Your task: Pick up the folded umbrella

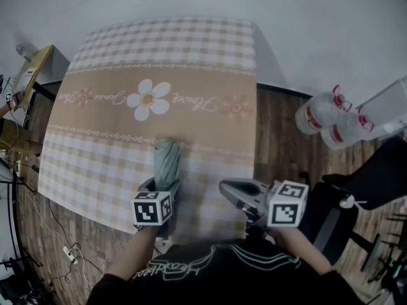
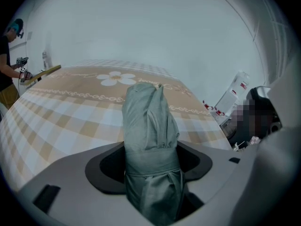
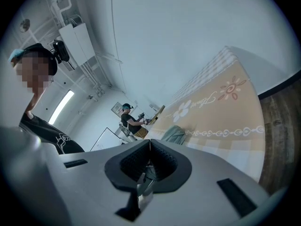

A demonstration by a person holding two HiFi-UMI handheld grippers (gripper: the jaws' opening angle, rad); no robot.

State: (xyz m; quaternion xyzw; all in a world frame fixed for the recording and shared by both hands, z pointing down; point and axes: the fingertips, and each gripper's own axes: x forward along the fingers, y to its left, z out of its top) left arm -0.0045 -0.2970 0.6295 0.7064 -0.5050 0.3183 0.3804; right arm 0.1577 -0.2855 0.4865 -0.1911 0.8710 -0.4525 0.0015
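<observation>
left jaws grip the folded umbrella (image 2: 150,140), tilted steeply down — right jaws shut, level.

i'm working in what's looking like a lab room: bare white walls are surrounding me, a power strip (image 1: 68,254) is trailing cables over the wood floor (image 1: 280,126), tube lighting (image 3: 63,106) is glowing overhead, and another person (image 3: 128,119) is standing at a second table (image 1: 32,68).

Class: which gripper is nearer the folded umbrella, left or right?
Left. The left gripper has the folded umbrella between its jaws, with the pads against it. The right gripper, jaws together and empty, is off to the right, clear of it.
</observation>
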